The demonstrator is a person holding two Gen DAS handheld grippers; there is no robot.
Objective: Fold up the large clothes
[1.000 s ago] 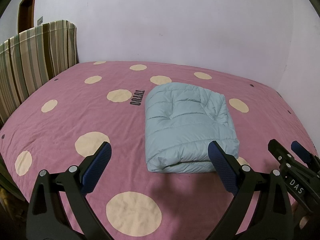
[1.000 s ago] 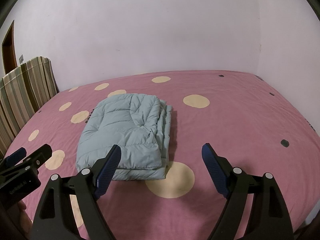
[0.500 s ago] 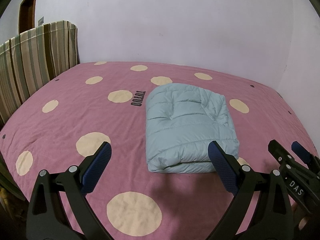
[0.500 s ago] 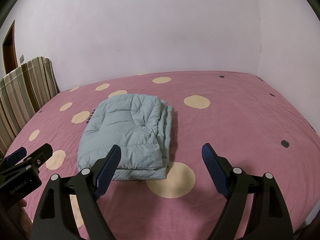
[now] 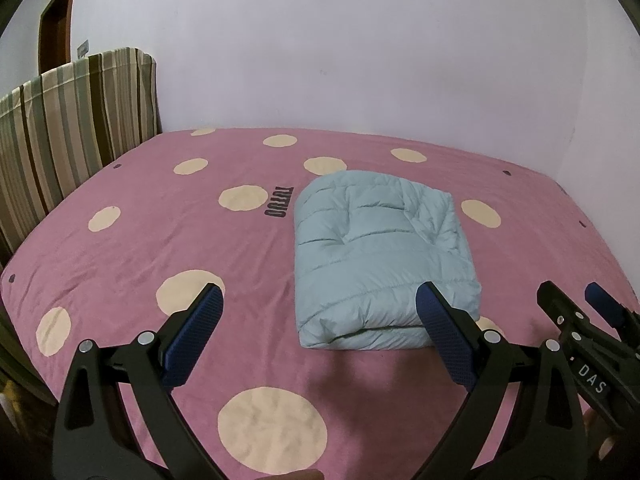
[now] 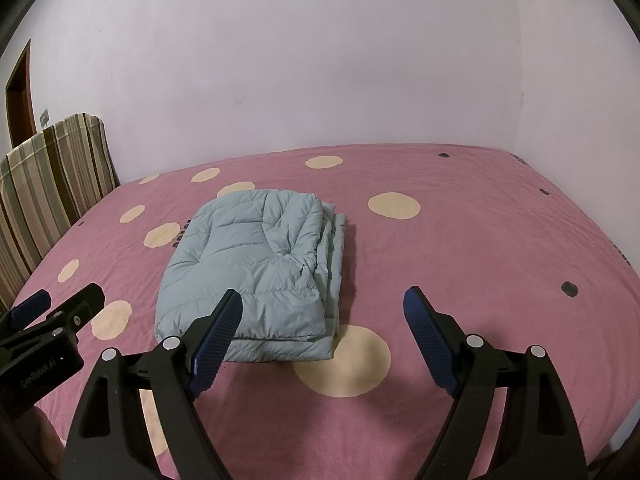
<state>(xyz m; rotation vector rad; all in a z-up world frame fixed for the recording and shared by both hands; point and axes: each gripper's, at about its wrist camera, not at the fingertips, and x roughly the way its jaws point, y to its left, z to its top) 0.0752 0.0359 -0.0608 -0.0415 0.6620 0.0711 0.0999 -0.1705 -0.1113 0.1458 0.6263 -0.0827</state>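
Note:
A pale blue quilted down jacket (image 5: 380, 256) lies folded into a thick rectangle on the pink bed sheet (image 5: 160, 232), a little right of the middle. The same folded jacket (image 6: 256, 268) shows left of centre in the right wrist view. My left gripper (image 5: 320, 304) hangs open above the near part of the bed, short of the jacket's near edge, with nothing between its blue pads. Beside it my right gripper (image 6: 324, 304) is open too, off the jacket's near right corner, and holds nothing. Each gripper shows at the edge of the other's view.
The pink sheet (image 6: 480, 248) carries cream dots and covers the whole bed. A striped headboard cushion (image 5: 68, 128) stands along the left side. White walls close the far side and the right. A brown door frame (image 5: 56, 20) shows at the far left.

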